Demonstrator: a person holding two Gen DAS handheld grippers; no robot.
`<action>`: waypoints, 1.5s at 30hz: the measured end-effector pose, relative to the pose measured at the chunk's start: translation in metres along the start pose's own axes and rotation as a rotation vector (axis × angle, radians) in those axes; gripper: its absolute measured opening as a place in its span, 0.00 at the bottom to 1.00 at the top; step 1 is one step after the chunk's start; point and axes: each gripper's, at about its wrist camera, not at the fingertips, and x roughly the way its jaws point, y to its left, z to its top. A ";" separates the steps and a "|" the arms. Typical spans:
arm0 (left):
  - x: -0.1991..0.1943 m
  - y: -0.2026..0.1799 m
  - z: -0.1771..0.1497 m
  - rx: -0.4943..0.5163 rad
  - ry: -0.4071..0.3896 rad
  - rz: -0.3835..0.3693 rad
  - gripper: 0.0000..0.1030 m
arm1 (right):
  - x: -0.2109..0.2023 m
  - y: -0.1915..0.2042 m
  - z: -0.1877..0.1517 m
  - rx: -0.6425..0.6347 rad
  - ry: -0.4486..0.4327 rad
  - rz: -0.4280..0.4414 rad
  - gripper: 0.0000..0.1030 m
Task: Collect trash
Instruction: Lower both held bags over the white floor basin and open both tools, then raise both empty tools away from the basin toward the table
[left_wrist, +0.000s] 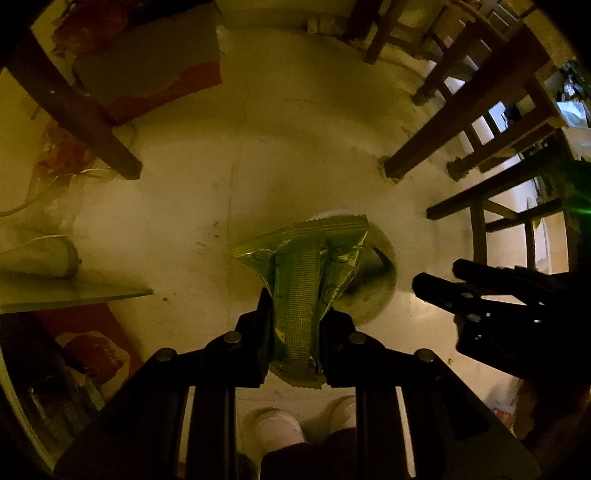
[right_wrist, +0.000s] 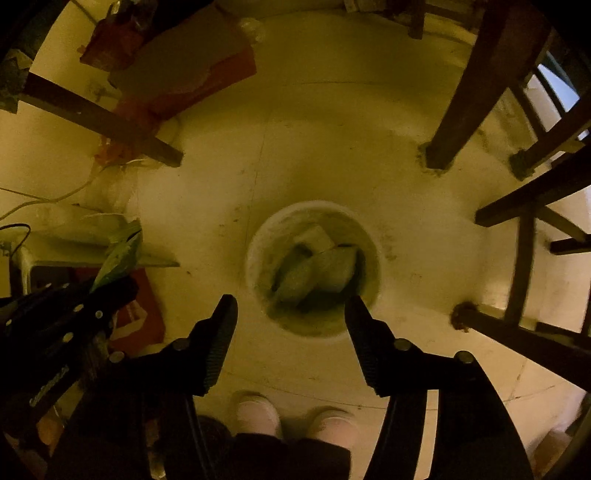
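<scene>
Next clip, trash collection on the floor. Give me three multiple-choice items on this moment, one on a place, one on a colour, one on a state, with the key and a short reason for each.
1. Where does the white bin stand?
A. on the pale floor among dark furniture legs
B. on a chair seat
C. on a shelf

2. What colour is the wrapper in the left gripper?
A. blue
B. green
C. plain white

3. How is the right gripper?
A. shut on a wrapper
B. shut and empty
C. open with nothing between its fingers

Key:
1 A, floor lies all around its rim, with furniture legs nearby.
2 B, the left wrist view shows a shiny green packet clamped in its fingers.
3 C, the fingers stand wide apart above the bin, which already holds crumpled trash.
</scene>
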 end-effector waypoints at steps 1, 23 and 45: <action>0.001 -0.004 0.002 0.005 0.008 -0.008 0.21 | -0.003 -0.002 0.000 0.005 -0.001 -0.001 0.55; -0.086 -0.065 0.016 0.138 0.026 -0.001 0.56 | -0.158 -0.003 0.003 0.087 -0.146 0.015 0.55; -0.481 -0.059 0.015 0.142 -0.479 -0.063 0.56 | -0.474 0.127 -0.032 -0.042 -0.569 0.033 0.56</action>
